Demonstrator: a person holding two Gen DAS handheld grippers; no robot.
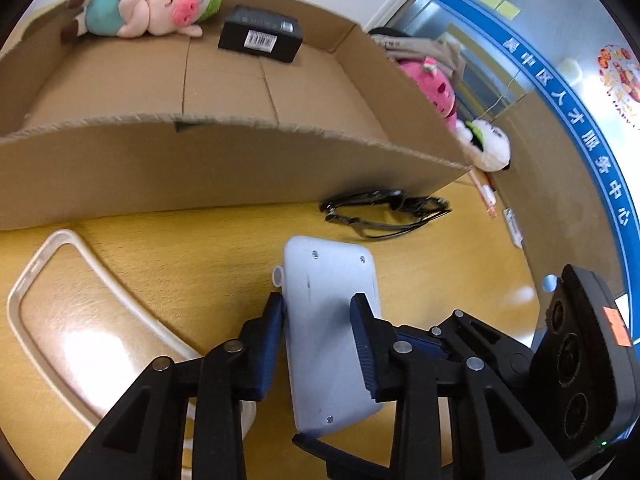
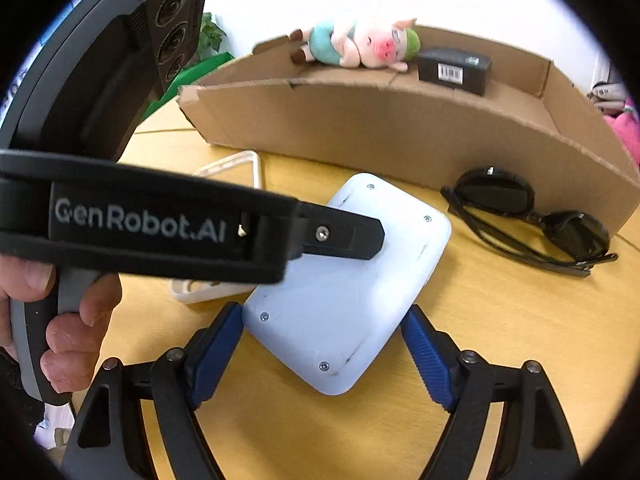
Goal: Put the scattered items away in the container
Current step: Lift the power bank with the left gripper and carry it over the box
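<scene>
The long brown cardboard box (image 1: 224, 168) already holds a plush pig and a black carton. Just before its near wall, on the yellow worktop (image 2: 500, 340), lies the pale blue plastic case (image 1: 332, 336). The left tongs (image 1: 320, 324) pinch its long edges; the right tongs (image 2: 324, 344) straddle it, wide, apparently not pressing. Best lift level and clear that wall.

We take this for an office or public service centre: a glass partition (image 1: 460, 20) with a blue lettered band (image 1: 576, 128) stands beyond the yellow wooden tabletop (image 1: 208, 248).
</scene>
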